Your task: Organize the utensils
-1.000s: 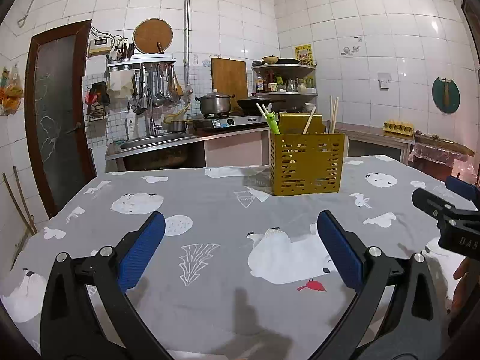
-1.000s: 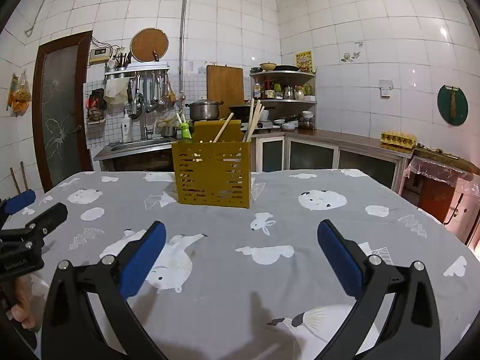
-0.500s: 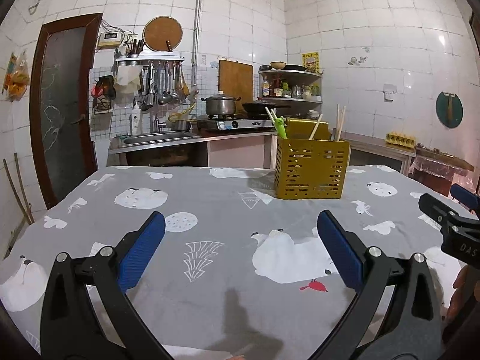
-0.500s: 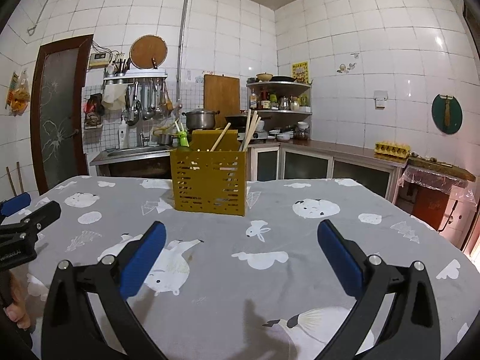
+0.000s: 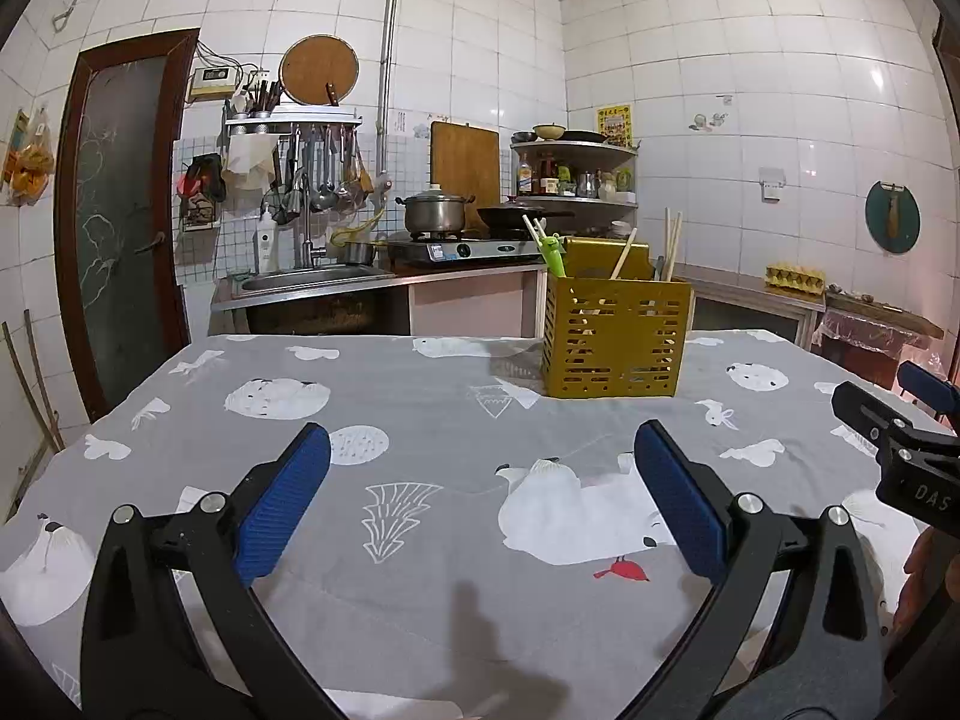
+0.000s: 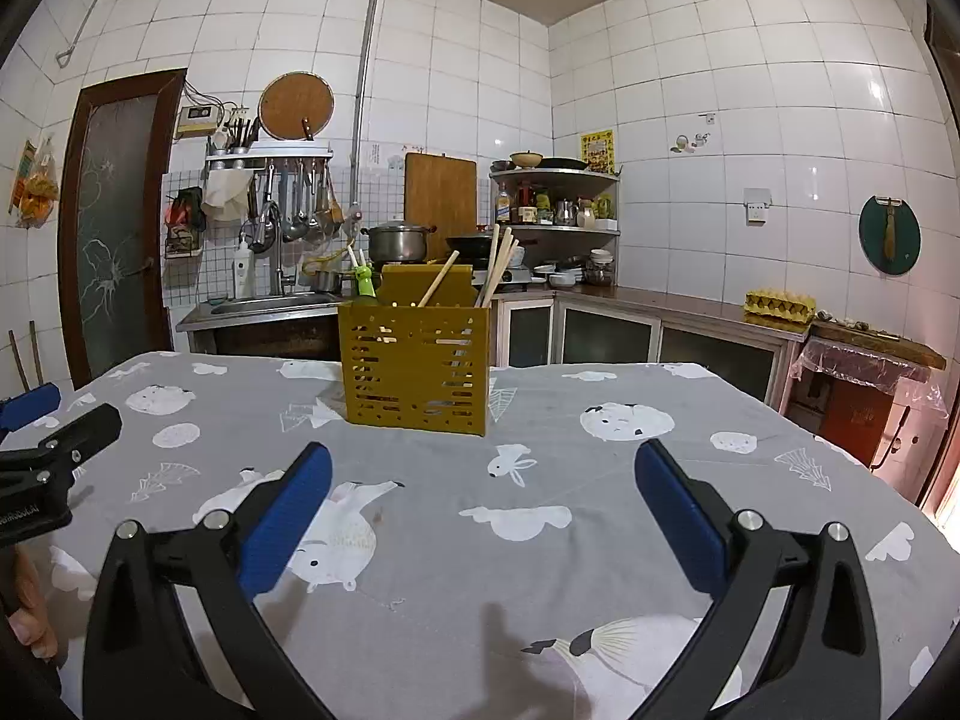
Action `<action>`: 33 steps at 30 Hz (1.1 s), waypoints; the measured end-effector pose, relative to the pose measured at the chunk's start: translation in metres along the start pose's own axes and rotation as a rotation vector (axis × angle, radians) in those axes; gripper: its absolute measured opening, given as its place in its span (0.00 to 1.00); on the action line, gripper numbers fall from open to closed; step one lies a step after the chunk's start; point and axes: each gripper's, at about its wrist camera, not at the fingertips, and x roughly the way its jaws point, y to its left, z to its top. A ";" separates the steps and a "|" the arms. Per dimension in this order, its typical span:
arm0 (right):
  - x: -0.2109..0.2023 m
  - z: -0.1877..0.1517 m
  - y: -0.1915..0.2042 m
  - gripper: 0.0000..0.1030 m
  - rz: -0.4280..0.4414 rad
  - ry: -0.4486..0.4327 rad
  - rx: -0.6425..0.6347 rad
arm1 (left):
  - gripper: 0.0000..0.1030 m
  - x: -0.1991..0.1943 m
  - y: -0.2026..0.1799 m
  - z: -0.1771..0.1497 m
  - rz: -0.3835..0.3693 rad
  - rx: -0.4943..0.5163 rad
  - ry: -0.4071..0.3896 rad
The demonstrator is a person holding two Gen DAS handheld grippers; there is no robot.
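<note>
Tablecloth [image 6: 540, 540], slotted caddy [image 6: 414, 369] (contents half-hidden)

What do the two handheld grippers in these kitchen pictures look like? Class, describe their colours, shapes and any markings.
Both the left gripper and the right gripper have black, angular fingers with triangular cut-outs and silver rivets, tipped with ribbed blue pads. The right gripper's body shows white letters, "DAS", in the left wrist view. No cables or sleeves are visible.
</note>
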 end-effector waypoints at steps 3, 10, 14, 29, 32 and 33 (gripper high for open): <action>0.000 0.000 0.000 0.96 -0.003 0.001 0.001 | 0.95 0.000 0.002 0.000 0.001 -0.005 -0.002; 0.000 0.000 0.000 0.96 -0.006 -0.004 -0.004 | 0.95 0.003 0.006 0.000 0.003 -0.018 0.004; -0.001 0.000 0.000 0.96 -0.006 -0.005 -0.001 | 0.95 0.003 0.005 -0.001 0.005 -0.019 0.007; -0.002 0.001 -0.001 0.96 -0.005 -0.006 0.001 | 0.95 -0.001 0.005 0.001 0.013 -0.016 -0.009; -0.001 0.001 -0.001 0.96 -0.005 -0.006 0.002 | 0.95 -0.001 0.005 0.001 0.013 -0.018 -0.008; -0.001 0.001 -0.002 0.96 -0.005 -0.006 0.002 | 0.95 -0.001 0.005 0.001 0.013 -0.017 -0.009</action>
